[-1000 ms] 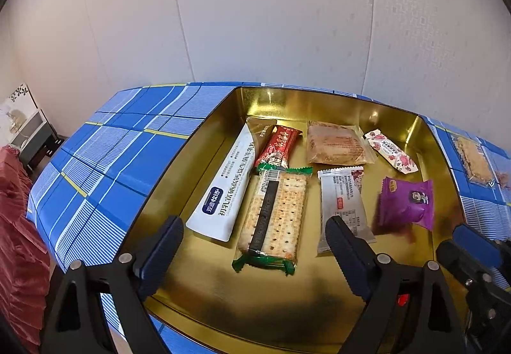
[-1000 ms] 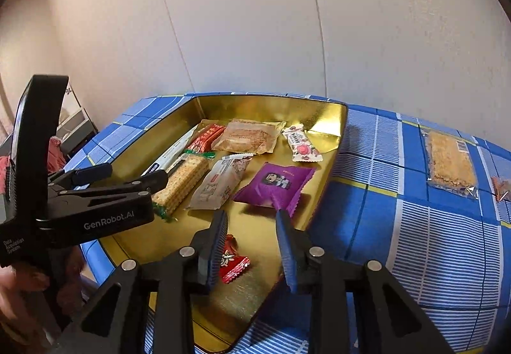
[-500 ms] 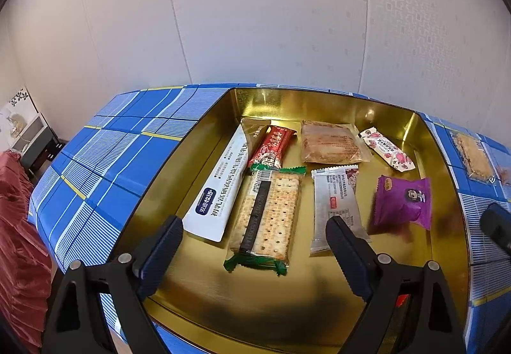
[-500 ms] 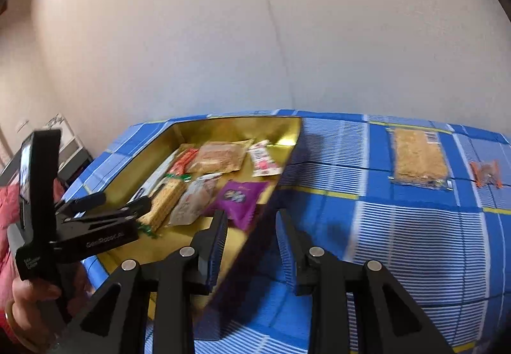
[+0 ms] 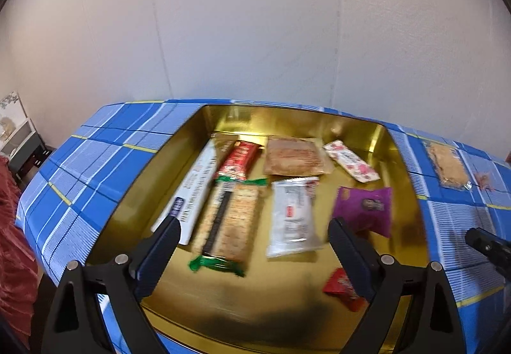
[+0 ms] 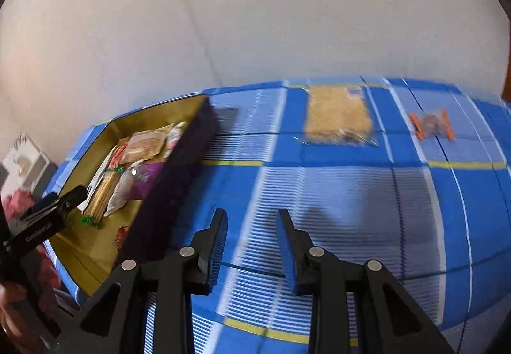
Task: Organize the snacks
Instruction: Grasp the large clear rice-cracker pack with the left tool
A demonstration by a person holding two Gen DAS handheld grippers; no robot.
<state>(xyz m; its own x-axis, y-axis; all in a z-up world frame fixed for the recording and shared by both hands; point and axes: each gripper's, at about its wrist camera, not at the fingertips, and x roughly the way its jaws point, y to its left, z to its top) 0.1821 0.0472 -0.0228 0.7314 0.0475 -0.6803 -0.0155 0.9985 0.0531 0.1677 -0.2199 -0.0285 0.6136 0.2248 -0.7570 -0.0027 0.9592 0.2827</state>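
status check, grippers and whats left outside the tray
Right gripper empty, narrow gap, over the tablecloth. Left gripper open, empty, above the gold tray. Cracker pack and orange candy lie outside it. Nothing in the way.

A blue checked cloth [image 6: 351,200] with white and yellow lines lies under the fingers. Far beyond the fingers stands a plain white wall [image 5: 255,34]. Off to their left lies dark red fabric [image 5: 12,245].
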